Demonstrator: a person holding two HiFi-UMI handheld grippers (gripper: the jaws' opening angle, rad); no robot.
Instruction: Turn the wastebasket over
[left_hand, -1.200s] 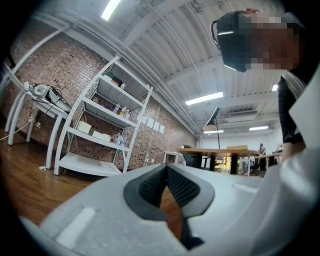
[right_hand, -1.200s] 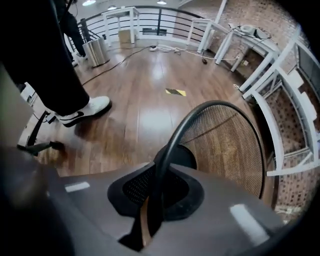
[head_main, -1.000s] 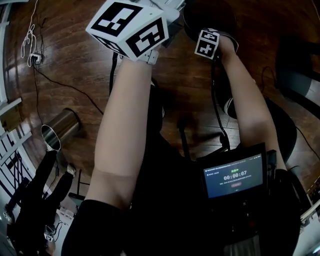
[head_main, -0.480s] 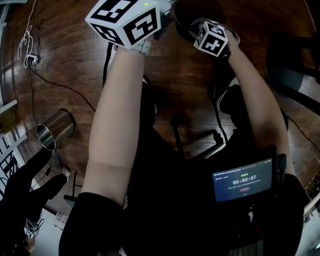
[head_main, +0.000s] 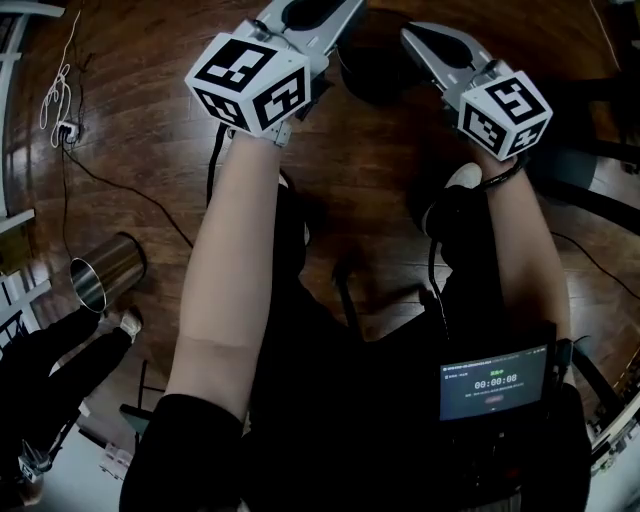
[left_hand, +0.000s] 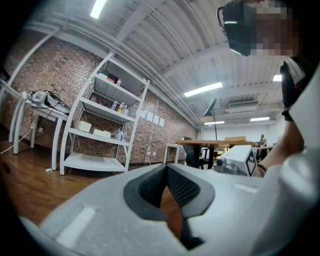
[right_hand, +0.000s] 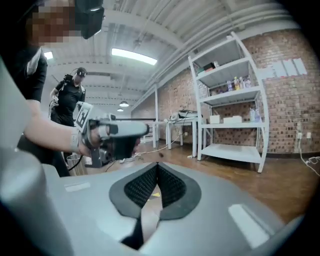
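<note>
Tongs in each hand, a person stands on a dark wooden floor (head_main: 150, 150), both tools held out level above the wastebasket (head_main: 372, 78), a dark round shape on the boards between them at the top of the head view. From above it reads as a circle, so its long axis runs up toward the camera. The grey bodies of the tongs cover its sides, and neither which end is uppermost nor anything inside it can be made out. The left tongs (left_hand: 166, 167) are closed tip to tip with nothing between the pads. The right tongs (right_hand: 156, 166) have just been closing and meet the same way, empty. Well off toward the floor's left side a steel can (head_main: 108, 270) lies on its side, open mouth turned to the lower left; its interior is dark and its contents cannot be told. A second person (head_main: 40, 380) in black is cut off at the lower left corner. A timer screen (head_main: 495, 378) sits at the wearer's chest. Both gripper views look out at a white shelf unit (left_hand: 105, 125) against a brick wall (left_hand: 45, 70), its shelves holding bottles and boxes too small to identify.
</note>
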